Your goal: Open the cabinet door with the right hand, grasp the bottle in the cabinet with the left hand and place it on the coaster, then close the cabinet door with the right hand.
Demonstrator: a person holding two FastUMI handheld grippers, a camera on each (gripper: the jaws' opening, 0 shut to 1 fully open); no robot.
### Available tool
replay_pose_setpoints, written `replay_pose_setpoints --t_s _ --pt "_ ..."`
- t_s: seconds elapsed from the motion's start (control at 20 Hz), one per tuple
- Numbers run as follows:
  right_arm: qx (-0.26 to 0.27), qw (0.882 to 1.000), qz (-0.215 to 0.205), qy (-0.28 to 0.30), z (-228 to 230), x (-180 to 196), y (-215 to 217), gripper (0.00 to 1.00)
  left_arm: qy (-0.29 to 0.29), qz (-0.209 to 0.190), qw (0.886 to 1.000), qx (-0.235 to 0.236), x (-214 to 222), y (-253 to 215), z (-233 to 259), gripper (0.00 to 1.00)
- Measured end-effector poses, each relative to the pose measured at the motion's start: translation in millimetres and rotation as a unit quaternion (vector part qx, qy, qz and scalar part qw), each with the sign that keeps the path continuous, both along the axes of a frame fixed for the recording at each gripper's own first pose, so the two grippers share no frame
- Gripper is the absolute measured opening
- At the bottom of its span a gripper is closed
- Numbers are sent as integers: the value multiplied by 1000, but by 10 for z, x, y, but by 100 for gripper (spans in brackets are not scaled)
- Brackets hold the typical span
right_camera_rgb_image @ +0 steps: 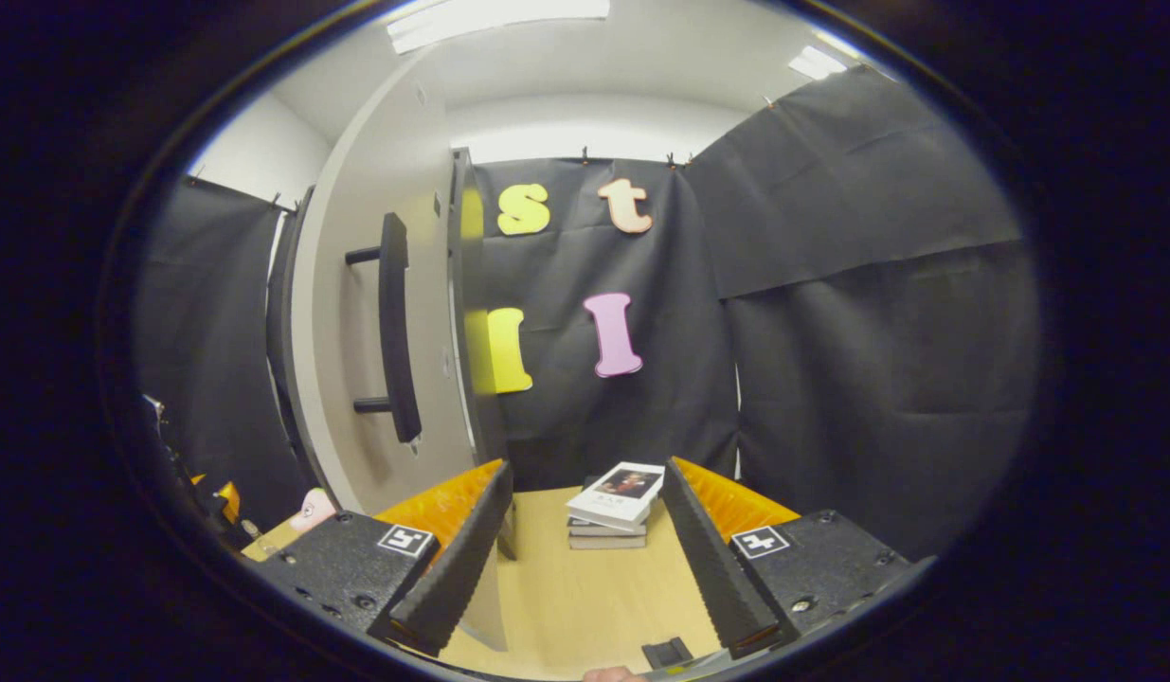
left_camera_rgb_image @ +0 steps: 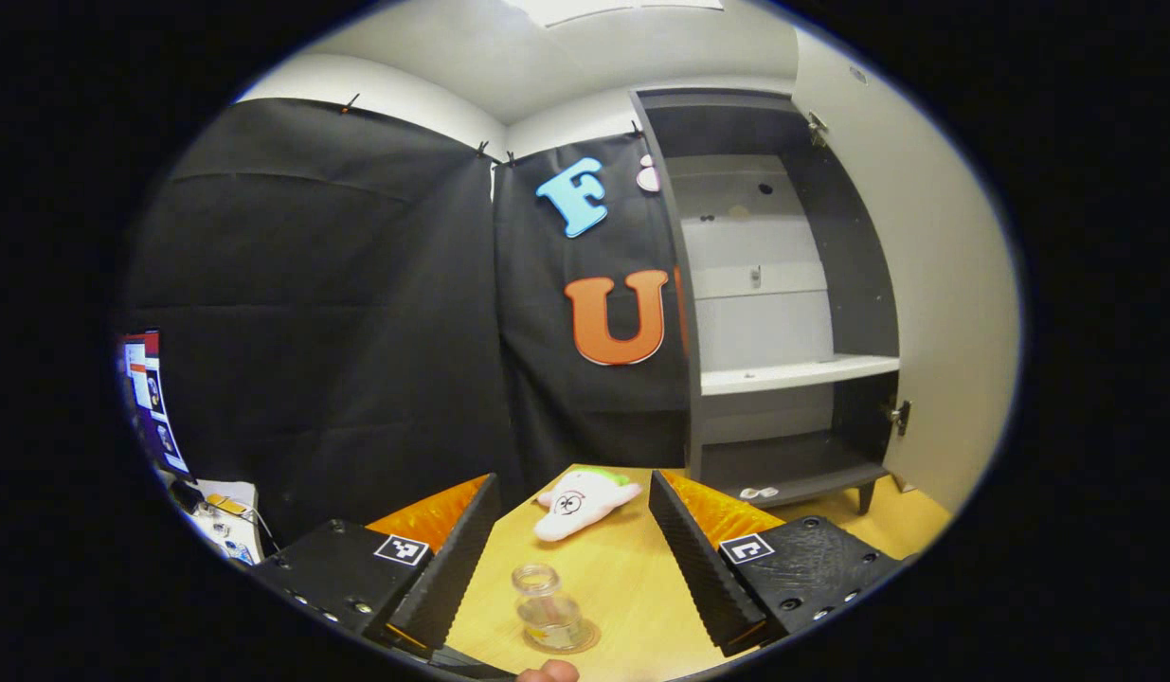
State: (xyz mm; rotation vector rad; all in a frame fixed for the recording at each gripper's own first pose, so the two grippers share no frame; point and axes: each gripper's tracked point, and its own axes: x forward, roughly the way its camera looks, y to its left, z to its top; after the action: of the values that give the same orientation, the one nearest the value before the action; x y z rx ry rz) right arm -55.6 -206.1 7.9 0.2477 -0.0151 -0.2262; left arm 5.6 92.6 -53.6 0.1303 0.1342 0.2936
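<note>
Bottle (left_camera_rgb_image: 549, 608) apparently on coaster (left_camera_rgb_image: 585, 638) | between spread left hand-held gripper (left_camera_rgb_image: 570, 554) fingers, untouched

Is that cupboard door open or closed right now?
Open. The cabinet door is swung wide, and the cabinet shows its bare shelves.

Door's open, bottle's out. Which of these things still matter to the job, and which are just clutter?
Job:
bottle on coaster
cabinet
cabinet door, handle

Clutter:
plush toy
stack of books
monitor
</note>
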Motion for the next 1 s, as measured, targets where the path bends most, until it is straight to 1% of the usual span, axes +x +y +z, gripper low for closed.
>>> replay_pose_setpoints --t_s 0.1,0.2,0.3,0.45,0.55,0.7,0.85,1.0 --pt "-13 1000 6 -4 11 12 -13 99 -1 -26 1000 -2 56 -172 203 95" --pt "-15 1000 15 -11 61 5 -4 100 5 -54 999 0 97 -355 319 95" --pt "-11 999 22 -22 137 30 -7 100 5 -81 997 -7 83 -538 425 95" --pt "-11 998 35 -46 344 85 33 100 2 -107 994 -27 44 -756 523 95" --pt "-27 998 39 -47 437 88 -47 100 2 -120 992 -30 -1 -835 528 95" --pt "-57 997 44 -37 599 91 -146 100 2 -119 992 -33 -11 -831 518 95" --pt "-52 995 68 -48 768 174 19 98 6 -126 991 -49 -38 -878 436 95" --pt "-58 994 80 -40 748 256 143 98 11 -124 991 -46 -171 -884 377 95"
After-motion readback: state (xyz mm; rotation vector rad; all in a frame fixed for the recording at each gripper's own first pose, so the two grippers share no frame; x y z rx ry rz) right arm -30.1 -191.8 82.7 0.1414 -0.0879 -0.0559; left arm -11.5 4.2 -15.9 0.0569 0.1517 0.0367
